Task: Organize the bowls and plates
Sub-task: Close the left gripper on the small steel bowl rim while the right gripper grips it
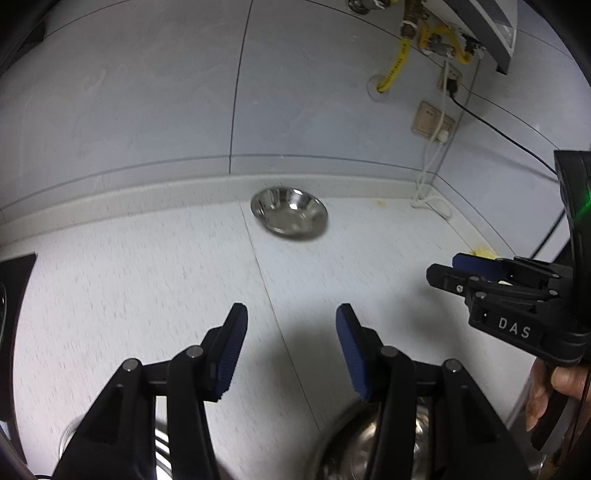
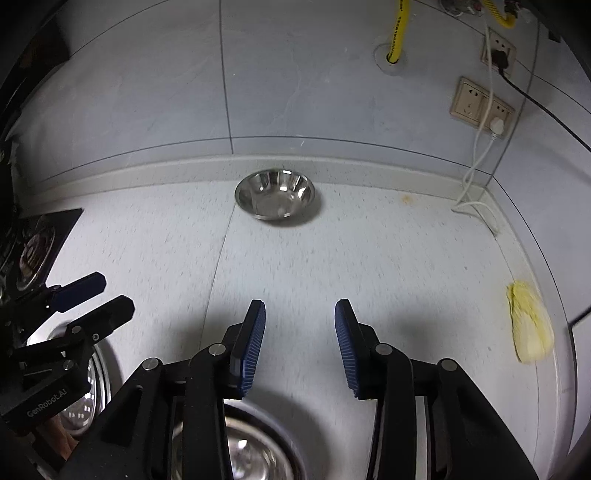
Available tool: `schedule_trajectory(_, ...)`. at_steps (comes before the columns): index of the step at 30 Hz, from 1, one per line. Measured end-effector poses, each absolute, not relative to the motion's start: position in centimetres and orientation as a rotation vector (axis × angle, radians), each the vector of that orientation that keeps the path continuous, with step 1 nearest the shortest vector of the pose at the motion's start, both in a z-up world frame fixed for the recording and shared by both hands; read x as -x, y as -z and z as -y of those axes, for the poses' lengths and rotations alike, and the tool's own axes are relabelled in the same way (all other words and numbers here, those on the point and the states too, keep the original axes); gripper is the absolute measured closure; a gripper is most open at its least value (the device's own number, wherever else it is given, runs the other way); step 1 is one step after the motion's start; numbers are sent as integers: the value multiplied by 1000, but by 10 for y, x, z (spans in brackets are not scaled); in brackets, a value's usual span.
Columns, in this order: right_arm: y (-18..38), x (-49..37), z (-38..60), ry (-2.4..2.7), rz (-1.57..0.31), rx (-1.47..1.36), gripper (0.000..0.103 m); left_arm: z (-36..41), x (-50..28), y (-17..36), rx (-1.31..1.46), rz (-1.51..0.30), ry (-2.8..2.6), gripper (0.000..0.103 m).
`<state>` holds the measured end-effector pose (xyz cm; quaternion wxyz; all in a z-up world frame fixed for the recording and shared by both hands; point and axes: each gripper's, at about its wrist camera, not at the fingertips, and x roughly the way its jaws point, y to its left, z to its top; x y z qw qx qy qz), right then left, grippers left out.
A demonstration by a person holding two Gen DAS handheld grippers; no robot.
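A small steel bowl [image 1: 289,216] [image 2: 275,199] stands alone at the back of the pale counter [image 1: 147,280] [image 2: 388,258], near the wall. My left gripper [image 1: 291,314] [image 2: 110,295] hovers over the counter, open, with nothing between its blue pads. My right gripper [image 2: 300,310] [image 1: 445,267] is beside it on the right, open and also empty. Below my right gripper lies a steel dish [image 2: 251,454] [image 1: 354,450], partly hidden by the fingers. A second steel dish [image 2: 88,398] lies under my left gripper. Both grippers are well short of the far bowl.
A black stove top [image 2: 37,251] [image 1: 14,295] borders the counter on the left. A yellow-white leafy lump [image 2: 530,325] lies near the right wall. Wall sockets [image 2: 480,107] with white and black cables hang at the back right corner, beside a yellow hose [image 2: 397,33].
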<state>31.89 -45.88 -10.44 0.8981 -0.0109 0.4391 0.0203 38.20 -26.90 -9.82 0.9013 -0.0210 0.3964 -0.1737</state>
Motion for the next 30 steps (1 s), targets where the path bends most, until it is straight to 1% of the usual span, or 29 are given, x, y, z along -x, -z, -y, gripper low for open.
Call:
schedule_trajectory(4,107,-352,460,-36,-914,25,68,272,-413,101,24,-808,334,55)
schedule_trajectory(7,111,-377,464,-38,-922,14,67,273,-443,106,41,-832,339,55)
schedule_trajectory(8,112,-386,465,-35,-924,14,67,272,-457,109,61,-842,341,55)
schedule_trajectory(10,115,-405,469,-31,-927,6,62,271,-482,114,99,-865,344,55)
schedule_trajectory(15,125,-455,478,-31,-949,-46,60,264,-548,132,226,-932,352,55)
schedule_trajectory(18,139,-481,481,-43,-982,-96,60,263,-581,146,304,-984,363,55)
schedule_trajectory(23,166,-517,484,-59,-1041,-158,60,265,-628,173,361,-1072,336,55)
schedule_trajectory(30,197,-551,488,-20,-1093,-205,60,273,-660,207,416,-1144,323,55)
